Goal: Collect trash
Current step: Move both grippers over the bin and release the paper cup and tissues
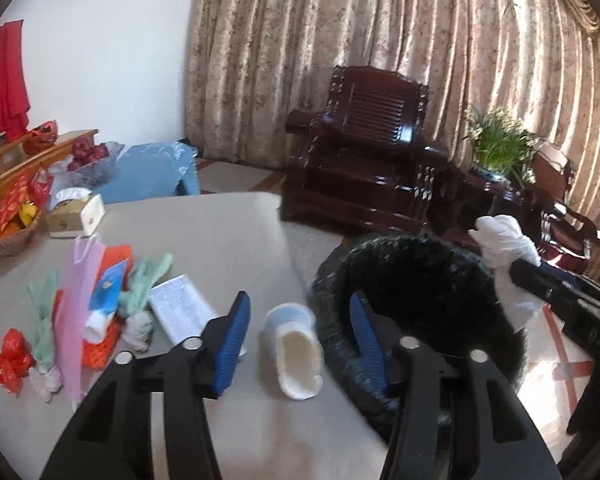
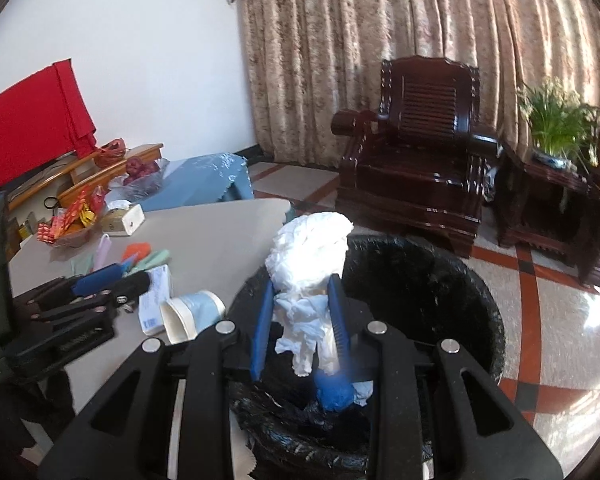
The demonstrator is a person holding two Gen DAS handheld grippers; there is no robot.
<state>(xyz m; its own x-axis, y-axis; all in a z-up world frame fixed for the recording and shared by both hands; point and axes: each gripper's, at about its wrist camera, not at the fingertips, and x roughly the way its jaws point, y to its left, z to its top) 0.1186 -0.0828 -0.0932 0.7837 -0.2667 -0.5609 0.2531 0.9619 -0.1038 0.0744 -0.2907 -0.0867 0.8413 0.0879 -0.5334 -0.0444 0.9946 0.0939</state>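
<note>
A light-blue paper cup [image 1: 296, 352] lies on its side on the beige table [image 1: 228, 232], near the table's edge. My left gripper [image 1: 299, 300] hovers over it, open, and its blue pads [image 1: 234, 340] do not touch the cup. My right gripper [image 2: 300, 304] is shut on a crumpled white tissue [image 2: 308, 256] and holds it over the black-lined trash bin [image 2: 480, 300]. Blue and white trash [image 2: 334, 394] lies inside the bin. From the left wrist view the bin [image 1: 328, 280] stands right beside the table, with the tissue [image 1: 504, 248] above its far rim.
A pile of trash [image 1: 80, 312] covers the table's left: pink bag, orange net, green wrappers, red bag, a white leaflet [image 1: 180, 308]. A tissue box [image 1: 76, 216] and snack basket [image 1: 12, 232] stand behind. A dark wooden armchair [image 2: 420, 152] and a plant [image 2: 556, 120] stand beyond the bin.
</note>
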